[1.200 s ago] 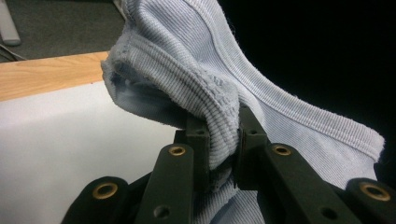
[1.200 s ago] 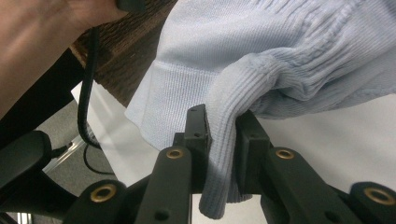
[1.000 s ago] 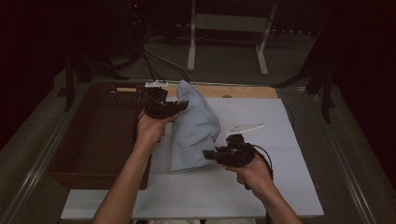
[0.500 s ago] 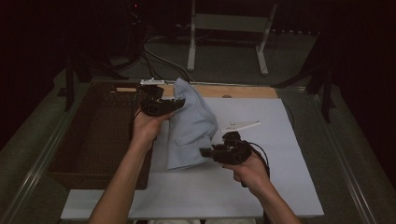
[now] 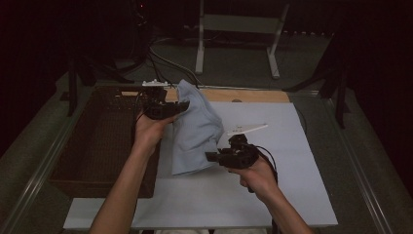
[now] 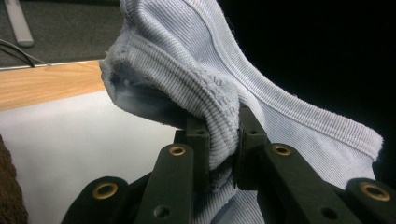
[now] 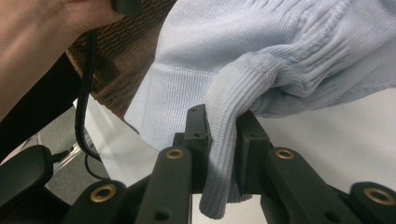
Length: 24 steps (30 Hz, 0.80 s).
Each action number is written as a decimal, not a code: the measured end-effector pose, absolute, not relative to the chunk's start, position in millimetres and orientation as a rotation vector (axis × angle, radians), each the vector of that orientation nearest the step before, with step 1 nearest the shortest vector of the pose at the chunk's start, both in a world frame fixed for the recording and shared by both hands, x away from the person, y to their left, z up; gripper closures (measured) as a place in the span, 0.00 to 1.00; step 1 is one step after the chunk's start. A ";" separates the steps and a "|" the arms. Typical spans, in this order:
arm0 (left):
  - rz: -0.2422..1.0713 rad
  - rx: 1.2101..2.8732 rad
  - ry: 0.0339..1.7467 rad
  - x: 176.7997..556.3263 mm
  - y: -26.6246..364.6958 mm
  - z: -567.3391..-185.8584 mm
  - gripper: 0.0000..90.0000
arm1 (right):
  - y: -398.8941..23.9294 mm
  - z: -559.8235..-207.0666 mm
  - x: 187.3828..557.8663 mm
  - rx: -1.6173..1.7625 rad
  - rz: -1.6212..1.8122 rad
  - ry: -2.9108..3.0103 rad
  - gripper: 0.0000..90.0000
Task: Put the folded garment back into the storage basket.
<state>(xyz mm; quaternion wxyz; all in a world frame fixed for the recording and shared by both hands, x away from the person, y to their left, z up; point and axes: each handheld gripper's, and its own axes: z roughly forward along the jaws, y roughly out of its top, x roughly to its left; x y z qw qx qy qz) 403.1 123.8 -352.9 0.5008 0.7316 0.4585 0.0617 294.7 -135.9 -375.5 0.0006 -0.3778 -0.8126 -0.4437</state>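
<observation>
A white table surface (image 5: 272, 185) fills the lower centre of the high view, with a brown basket (image 5: 92, 146) at its left. A pale blue ribbed garment (image 5: 195, 129) hangs mid-frame between both tools. The left gripper (image 5: 181, 106) pinches its upper edge; the right gripper (image 5: 210, 157) clamps a lower fold. Each bite looks thin, so pulling apart could probably slip the knit free.

Jaws of right gripper (image 7: 223, 149) clamped on a ribbed fold of pale blue cloth (image 7: 280, 60), hem hanging down between them. Rest of cloth spread above and to the right, over white board (image 7: 336, 135). Brown basket (image 7: 126, 70) behind cloth at left. Hand (image 7: 56, 23) at top left, black cable (image 7: 84, 93) trailing down from it.
</observation>
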 end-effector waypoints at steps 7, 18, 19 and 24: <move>0.165 1.779 1.112 404.5 127.4 -351.4 0.91 | -130.7 -371.7 297.8 -1.178 -1.394 -2.562 0.87; 0.181 1.756 1.124 405.5 136.5 -347.2 0.91 | -122.5 -369.1 303.2 -1.167 -1.412 -2.548 0.87; 0.180 1.753 1.126 405.5 137.3 -346.8 0.91 | -121.7 -368.8 303.4 -1.166 -1.413 -2.546 0.87; 0.185 1.748 1.127 406.0 140.7 -344.8 0.91 | -117.5 -365.4 304.9 -1.156 -1.419 -2.552 0.87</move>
